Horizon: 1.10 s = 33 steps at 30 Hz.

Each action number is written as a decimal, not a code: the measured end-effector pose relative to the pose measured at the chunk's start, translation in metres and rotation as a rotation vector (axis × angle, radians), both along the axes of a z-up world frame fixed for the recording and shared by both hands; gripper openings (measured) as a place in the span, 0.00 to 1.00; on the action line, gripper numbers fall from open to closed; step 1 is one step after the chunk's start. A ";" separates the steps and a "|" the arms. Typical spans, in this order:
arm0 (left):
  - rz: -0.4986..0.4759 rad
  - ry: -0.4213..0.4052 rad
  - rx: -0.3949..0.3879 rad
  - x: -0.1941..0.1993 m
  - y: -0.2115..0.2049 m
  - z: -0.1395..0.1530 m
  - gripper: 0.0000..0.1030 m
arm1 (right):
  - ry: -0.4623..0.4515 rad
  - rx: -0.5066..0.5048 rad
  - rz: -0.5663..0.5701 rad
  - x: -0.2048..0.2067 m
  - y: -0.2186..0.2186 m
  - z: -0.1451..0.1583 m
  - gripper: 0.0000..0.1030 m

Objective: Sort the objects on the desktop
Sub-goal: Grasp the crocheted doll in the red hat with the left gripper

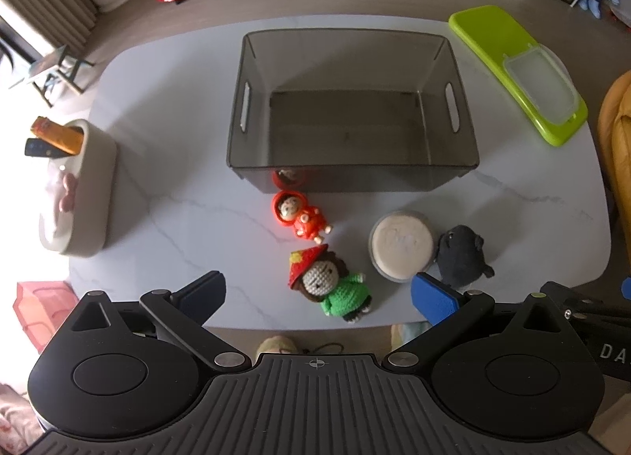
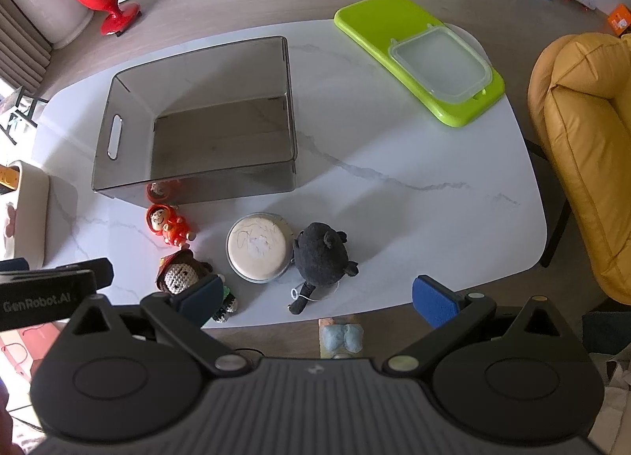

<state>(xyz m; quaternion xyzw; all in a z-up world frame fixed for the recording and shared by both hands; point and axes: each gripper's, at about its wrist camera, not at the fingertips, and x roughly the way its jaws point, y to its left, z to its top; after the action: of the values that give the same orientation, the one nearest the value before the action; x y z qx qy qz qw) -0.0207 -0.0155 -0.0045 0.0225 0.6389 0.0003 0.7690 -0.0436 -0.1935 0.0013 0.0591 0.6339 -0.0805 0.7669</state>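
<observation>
A smoky grey bin (image 1: 252,100) (image 2: 118,100) stands on the white marble table, with nothing inside. In front of it lie a red wooden doll (image 1: 299,216) (image 2: 169,226), a crochet doll in green with a red hat (image 1: 331,283) (image 2: 181,273), a round white lidded tub (image 1: 401,244) (image 2: 258,247) and a black plush toy (image 1: 461,256) (image 2: 321,254). My left gripper (image 1: 317,297) is open above the near table edge, over the crochet doll. My right gripper (image 2: 317,299) is open above the near edge, just in front of the plush.
A green tray (image 1: 493,41) (image 2: 374,17) with a clear lidded box (image 1: 540,80) (image 2: 437,60) lies at the back right. A white organiser (image 1: 90,187) stands at the table's left edge. A yellow armchair (image 2: 583,147) is right of the table.
</observation>
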 end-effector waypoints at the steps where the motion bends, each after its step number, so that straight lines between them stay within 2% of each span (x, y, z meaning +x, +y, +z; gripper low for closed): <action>1: -0.002 -0.008 -0.005 -0.001 0.001 -0.004 1.00 | -0.012 0.008 -0.003 -0.002 -0.001 -0.002 1.00; 3: -0.004 -0.039 -0.024 -0.003 0.004 -0.015 1.00 | -0.060 0.033 -0.007 -0.006 -0.005 -0.006 1.00; 4: -0.006 -0.068 -0.041 -0.006 0.006 -0.022 1.00 | -0.126 0.048 -0.011 -0.010 -0.007 -0.006 1.00; 6: -0.008 -0.125 -0.078 -0.013 0.011 -0.038 1.00 | -0.327 0.073 -0.024 -0.023 -0.011 -0.007 1.00; 8: -0.003 -0.161 -0.118 -0.021 0.017 -0.060 1.00 | -0.522 0.041 -0.017 -0.038 -0.011 -0.011 1.00; 9: 0.002 -0.163 -0.129 -0.024 0.019 -0.073 1.00 | -0.581 0.021 0.000 -0.043 -0.010 -0.016 1.00; 11: 0.013 -0.147 -0.141 -0.030 0.025 -0.104 1.00 | -0.628 -0.007 0.043 -0.045 -0.007 -0.031 1.00; 13: 0.029 -0.099 -0.147 -0.033 0.029 -0.136 1.00 | -0.631 -0.008 0.037 -0.046 -0.009 -0.050 1.00; 15: 0.049 -0.052 -0.125 -0.030 0.030 -0.166 1.00 | -0.567 0.014 0.036 -0.038 -0.010 -0.075 1.00; 16: 0.060 -0.034 -0.107 -0.027 0.030 -0.179 1.00 | -0.528 0.039 0.045 -0.032 -0.010 -0.088 0.98; 17: 0.076 -0.028 -0.083 -0.025 0.030 -0.188 1.00 | -0.503 0.050 0.052 -0.028 -0.009 -0.100 0.91; 19: 0.107 -0.018 -0.046 -0.019 0.029 -0.206 1.00 | -0.479 0.042 0.069 -0.025 -0.003 -0.120 0.89; 21: 0.131 -0.006 -0.023 -0.013 0.027 -0.220 1.00 | -0.446 0.059 0.091 -0.024 0.002 -0.137 0.89; 24: 0.124 0.036 -0.029 -0.005 0.022 -0.237 1.00 | -0.407 0.102 0.067 -0.027 0.003 -0.153 0.89; 26: 0.113 0.032 -0.049 -0.004 0.016 -0.243 1.00 | -0.383 0.122 0.045 -0.031 0.001 -0.160 0.90; 33: 0.153 0.052 -0.086 -0.008 0.011 -0.255 1.00 | -0.324 0.090 0.039 -0.034 -0.005 -0.174 0.94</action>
<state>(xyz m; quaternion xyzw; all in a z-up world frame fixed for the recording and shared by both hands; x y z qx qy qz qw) -0.0284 -0.0042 -0.2591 -0.0595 0.6580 0.0307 0.7500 -0.0771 -0.1983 -0.1723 0.0934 0.5058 -0.0264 0.8572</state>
